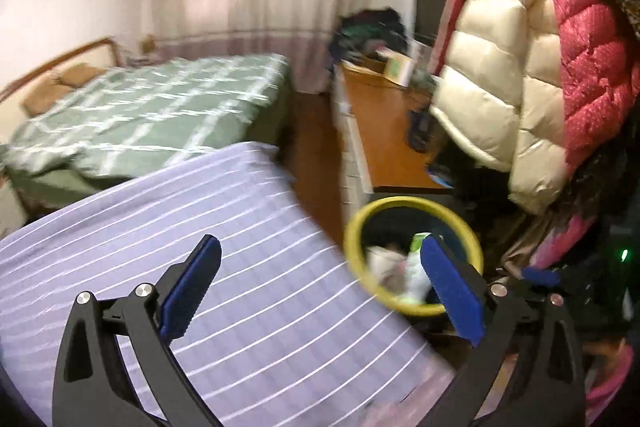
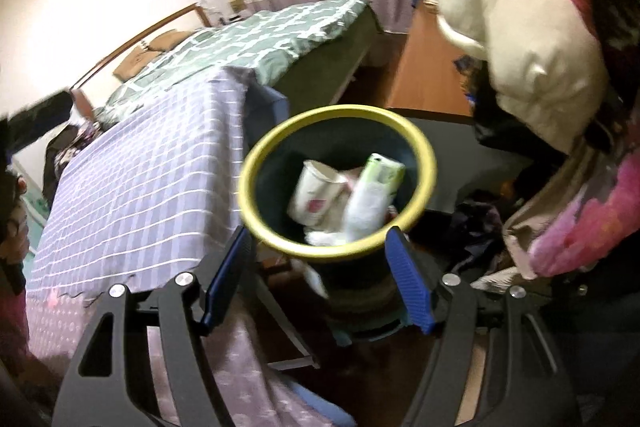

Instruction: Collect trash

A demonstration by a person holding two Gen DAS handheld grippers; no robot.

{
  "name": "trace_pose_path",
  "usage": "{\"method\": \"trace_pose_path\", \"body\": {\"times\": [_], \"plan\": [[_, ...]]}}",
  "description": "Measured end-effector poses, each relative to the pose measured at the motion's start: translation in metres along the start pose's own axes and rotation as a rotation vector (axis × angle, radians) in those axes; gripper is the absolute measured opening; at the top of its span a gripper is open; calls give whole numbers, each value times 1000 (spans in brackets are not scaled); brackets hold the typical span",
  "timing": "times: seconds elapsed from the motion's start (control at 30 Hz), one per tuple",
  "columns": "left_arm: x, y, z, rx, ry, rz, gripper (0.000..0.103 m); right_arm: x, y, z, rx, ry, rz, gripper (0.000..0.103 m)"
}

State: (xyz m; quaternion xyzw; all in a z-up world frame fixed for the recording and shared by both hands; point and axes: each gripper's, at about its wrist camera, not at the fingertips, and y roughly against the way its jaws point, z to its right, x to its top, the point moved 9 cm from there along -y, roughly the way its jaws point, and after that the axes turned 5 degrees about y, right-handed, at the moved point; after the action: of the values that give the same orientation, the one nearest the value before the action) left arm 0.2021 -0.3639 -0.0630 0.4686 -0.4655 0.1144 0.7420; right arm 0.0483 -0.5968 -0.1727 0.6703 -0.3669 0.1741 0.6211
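Note:
A dark trash bin with a yellow rim (image 2: pixel 256 211) stands on the floor beside a purple striped cover. Inside it lie a paper cup (image 2: pixel 316 195), a green and white packet (image 2: pixel 380 179) and white tissue. My right gripper (image 2: pixel 318 231) hovers over the bin's near rim, open, with nothing gripped between its blue pads. My left gripper (image 1: pixel 320 241) is open wide and empty, above the purple cover, with the bin (image 1: pixel 356 227) behind its right finger. That finger hides part of the packet (image 1: pixel 416 267). A blue pad of the right gripper (image 1: pixel 540 277) shows to the right of the bin.
The purple striped cover (image 1: pixel 200 247) lies left of the bin, with a green checked bed (image 1: pixel 160 107) behind it. A wooden desk (image 1: pixel 384 131) stands beyond the bin. Cream and pink padded coats (image 1: pixel 500 67) hang at the right, above dark clothes on the floor (image 2: pixel 480 227).

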Motion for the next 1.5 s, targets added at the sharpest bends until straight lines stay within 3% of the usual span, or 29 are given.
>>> {"method": "trace_pose_path", "body": {"times": [0.2,0.37,0.77,1.03,1.5], "plan": [[-34,92,-96,149,158,111,98,7,10,-57,51,84,35,71],[-63,162,-147,299,184,160,98,18,35,-101,43,154,102,77],[-132,261,-180,418,287,214,98,20,100,-160,-16,238,269,90],[-154,283,-192,474,328,226,98,13,106,-171,-1,235,272,90],[-146,259,-197,482,353,191,98,14,92,-171,6,223,248,90]]}}
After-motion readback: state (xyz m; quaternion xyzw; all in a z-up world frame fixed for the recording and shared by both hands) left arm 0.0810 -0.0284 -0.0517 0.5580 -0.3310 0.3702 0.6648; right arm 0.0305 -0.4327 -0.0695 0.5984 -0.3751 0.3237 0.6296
